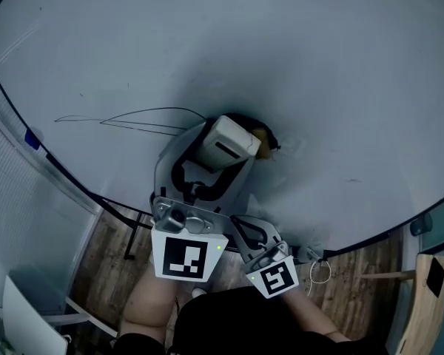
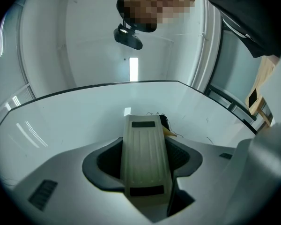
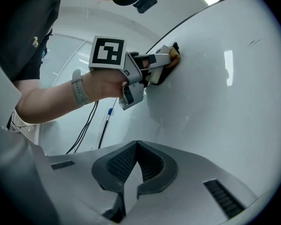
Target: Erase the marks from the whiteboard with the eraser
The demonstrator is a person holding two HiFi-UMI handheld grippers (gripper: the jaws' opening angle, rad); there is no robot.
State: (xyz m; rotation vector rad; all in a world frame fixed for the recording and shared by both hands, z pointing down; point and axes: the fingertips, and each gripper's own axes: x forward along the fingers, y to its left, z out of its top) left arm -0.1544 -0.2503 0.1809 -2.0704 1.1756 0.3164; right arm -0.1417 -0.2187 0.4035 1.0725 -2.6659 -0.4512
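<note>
The whiteboard [image 1: 296, 58] fills most of the head view. Thin black pen lines [image 1: 144, 117] run across it, left of the eraser. My left gripper [image 1: 205, 167] is shut on the beige eraser [image 1: 228, 140], whose far end presses on the board beside a dark smudge [image 1: 271, 143]. In the left gripper view the eraser [image 2: 144, 158] lies between the jaws of my left gripper [image 2: 145, 150], with black scribble [image 2: 163, 120] at its tip. My right gripper [image 1: 244, 228] hangs lower, off the board. In its own view the right gripper [image 3: 136, 150] is shut on nothing, and the eraser [image 3: 166, 60] shows ahead.
A blue marker [image 1: 32, 139] rests at the board's left frame. Below the board are a wooden floor [image 1: 107, 261], the board's stand and cables [image 1: 322, 271]. A wooden panel [image 1: 423, 291] stands at the lower right. Faint small marks [image 1: 353, 180] lie right of the eraser.
</note>
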